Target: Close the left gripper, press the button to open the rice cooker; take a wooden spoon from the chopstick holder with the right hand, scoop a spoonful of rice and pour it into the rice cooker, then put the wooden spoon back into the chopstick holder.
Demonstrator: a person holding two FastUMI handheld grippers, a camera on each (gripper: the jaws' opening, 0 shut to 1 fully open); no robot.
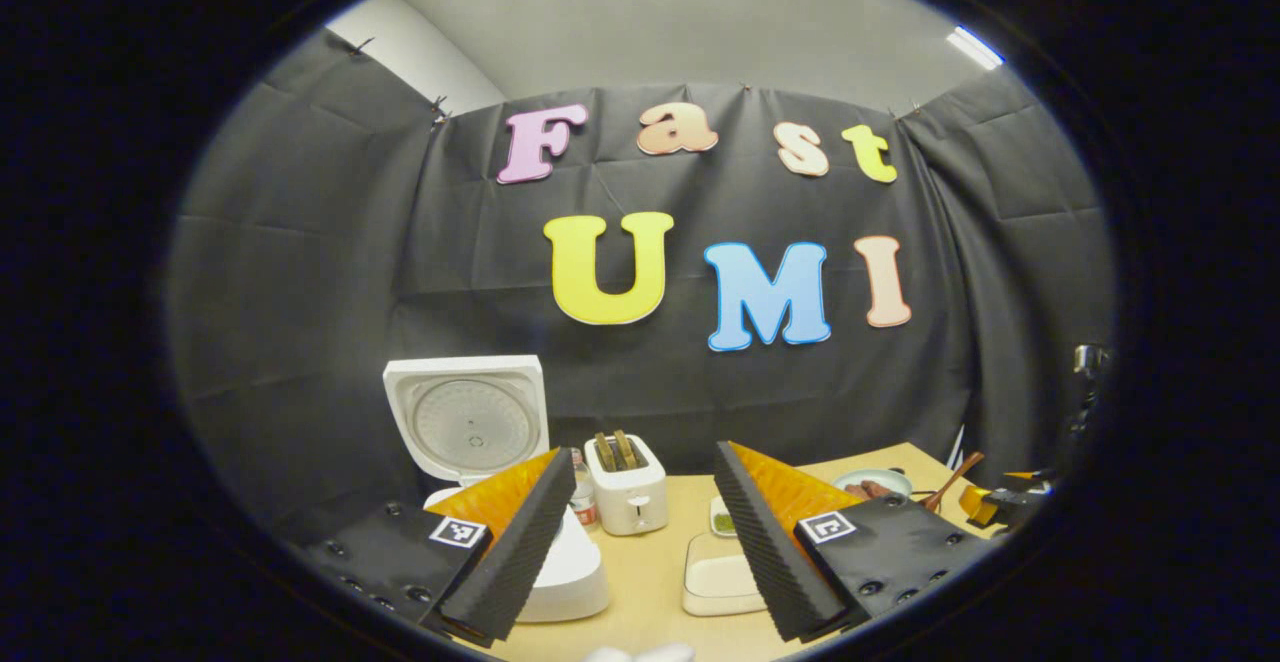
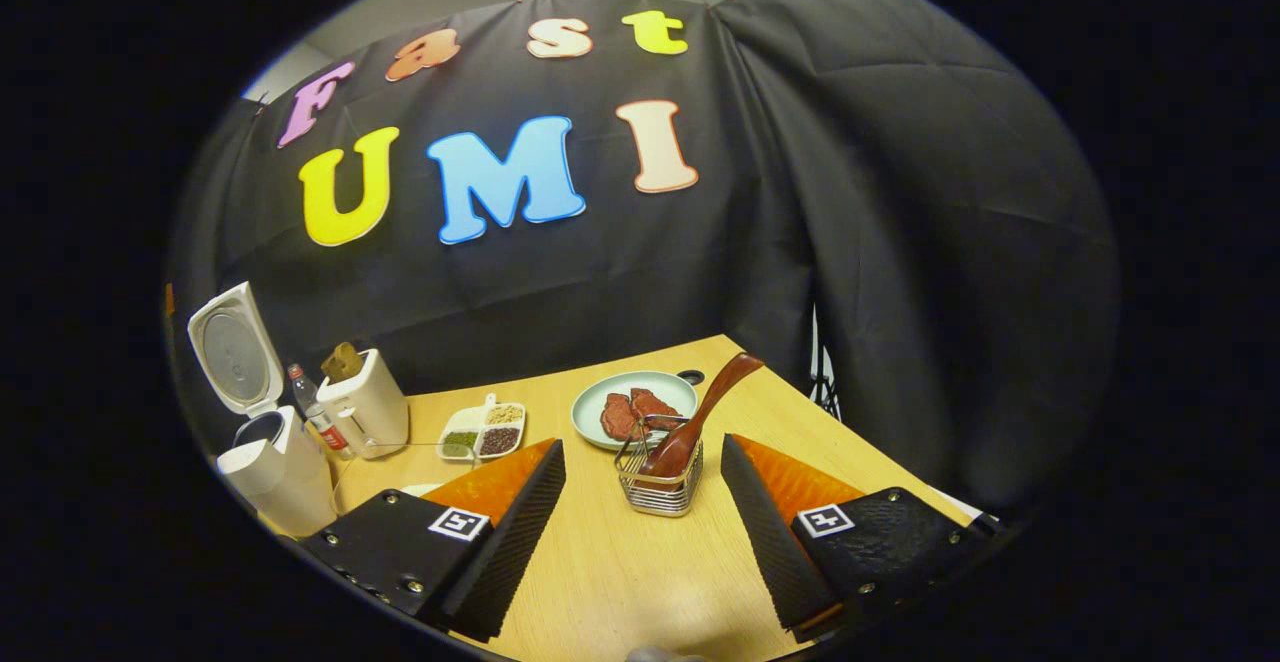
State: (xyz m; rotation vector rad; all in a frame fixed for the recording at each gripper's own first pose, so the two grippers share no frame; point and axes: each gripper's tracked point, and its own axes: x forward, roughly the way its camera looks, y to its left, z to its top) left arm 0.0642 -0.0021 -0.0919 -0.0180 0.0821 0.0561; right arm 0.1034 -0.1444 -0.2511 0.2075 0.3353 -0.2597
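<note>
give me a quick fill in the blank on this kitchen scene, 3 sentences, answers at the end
The white rice cooker has its lid ____.
The brown wooden spoon stands in the ____ wire chopstick holder.
The pale green round plate carries pieces of ____.
The right tongs stand open.

Missing words: open; metal; meat

A: What sits ahead of the right gripper (image 2: 643, 487)?

B: A wire-mesh metal chopstick holder (image 2: 658, 482) on the light wooden table (image 2: 620, 582), with a dark brown wooden spoon (image 2: 700, 412) leaning out of it toward the upper right. The black ridged fingers (image 2: 520, 522) stand wide apart, nothing between them.

A: And behind it?

B: A pale green plate (image 2: 632, 394) bearing reddish meat slices, just beyond the holder. Far left, a white rice cooker (image 2: 275, 472) stands with its lid raised, beside a cream toaster (image 2: 372, 410).
</note>
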